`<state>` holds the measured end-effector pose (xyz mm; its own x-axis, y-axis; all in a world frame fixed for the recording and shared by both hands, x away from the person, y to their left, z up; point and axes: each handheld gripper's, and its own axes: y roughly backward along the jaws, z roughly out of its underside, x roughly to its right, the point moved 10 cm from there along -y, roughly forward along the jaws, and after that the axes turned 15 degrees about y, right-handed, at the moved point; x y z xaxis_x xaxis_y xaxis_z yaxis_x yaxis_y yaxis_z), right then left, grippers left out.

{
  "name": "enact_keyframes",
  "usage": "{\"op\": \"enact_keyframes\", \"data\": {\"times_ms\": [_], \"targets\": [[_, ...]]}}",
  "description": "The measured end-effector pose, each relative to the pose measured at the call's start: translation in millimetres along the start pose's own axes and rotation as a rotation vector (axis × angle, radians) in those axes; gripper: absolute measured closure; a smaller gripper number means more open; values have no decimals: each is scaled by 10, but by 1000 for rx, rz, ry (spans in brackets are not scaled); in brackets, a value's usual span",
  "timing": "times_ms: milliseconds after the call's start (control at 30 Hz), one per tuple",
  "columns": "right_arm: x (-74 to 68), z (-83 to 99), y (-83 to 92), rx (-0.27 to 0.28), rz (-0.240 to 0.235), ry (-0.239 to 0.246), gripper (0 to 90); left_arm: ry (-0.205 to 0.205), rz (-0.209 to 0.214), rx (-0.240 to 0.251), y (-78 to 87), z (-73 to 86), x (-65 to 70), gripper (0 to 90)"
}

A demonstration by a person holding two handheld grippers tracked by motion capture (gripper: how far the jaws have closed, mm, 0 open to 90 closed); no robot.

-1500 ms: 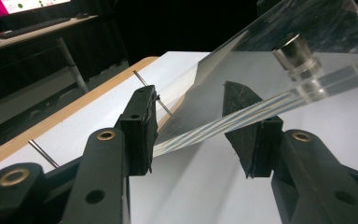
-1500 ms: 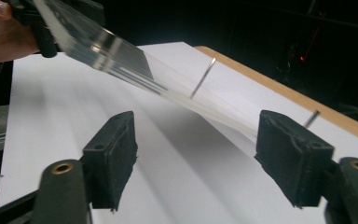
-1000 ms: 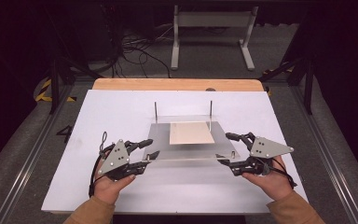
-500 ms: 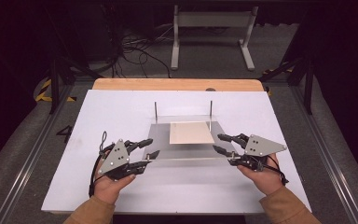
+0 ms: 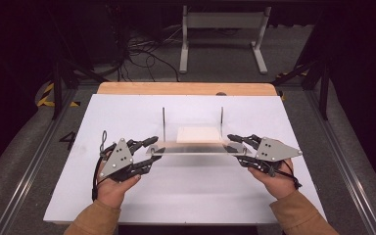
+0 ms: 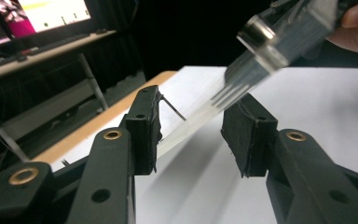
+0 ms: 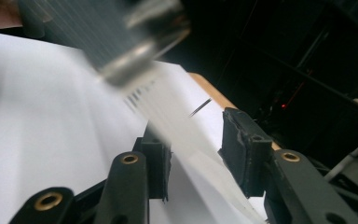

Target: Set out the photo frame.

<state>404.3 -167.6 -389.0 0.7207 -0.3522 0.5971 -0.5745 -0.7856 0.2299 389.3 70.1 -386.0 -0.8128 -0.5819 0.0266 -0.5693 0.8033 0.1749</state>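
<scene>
Both grippers are grabbing the clear plate (image 5: 196,148) near the middle of the white board (image 5: 127,112): left gripper (image 5: 152,150) clamping its left end, right gripper (image 5: 235,144) just closing on the right end. Lifting is probably next; the plate's near edge looks barely raised.

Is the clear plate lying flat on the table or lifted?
Cannot tell: the clear plate lies level between both grippers, with no visible gap or contact beneath it.
</scene>
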Motion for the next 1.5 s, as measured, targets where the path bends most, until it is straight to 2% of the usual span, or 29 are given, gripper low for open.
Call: {"op": "enact_keyframes", "data": {"times_ms": [267, 567, 667, 900, 967, 1100, 1200, 1367, 1500], "targets": [[187, -150, 17, 18, 51, 55, 633, -22, -27, 27, -5, -247, -60, 608], [362, -320, 42, 30, 63, 99, 646, -30, -34, 52, 3, -495, -110, 639], [403, -400, 69, 53, 68, 105, 655, -22, -33, 65, 16, -568, -124, 646], [423, -589, 158, 115, 40, 56, 691, 7, -18, 76, 71, -699, -130, 646], [411, -636, 184, 114, 27, 39, 695, 10, -12, 70, 95, -719, -114, 646], [398, -706, 226, 119, 24, 36, 700, 7, -11, 72, 160, -778, -58, 646], [369, -769, 262, 126, -7, -4, 707, 41, -1, 55, 207, -805, -23, 645], [308, -826, 282, 135, -54, -62, 716, 67, 15, 42, 296, -822, 32, 650], [278, -839, 291, 124, -97, -111, 716, 117, 37, 15, 330, -796, 62, 660]]}}
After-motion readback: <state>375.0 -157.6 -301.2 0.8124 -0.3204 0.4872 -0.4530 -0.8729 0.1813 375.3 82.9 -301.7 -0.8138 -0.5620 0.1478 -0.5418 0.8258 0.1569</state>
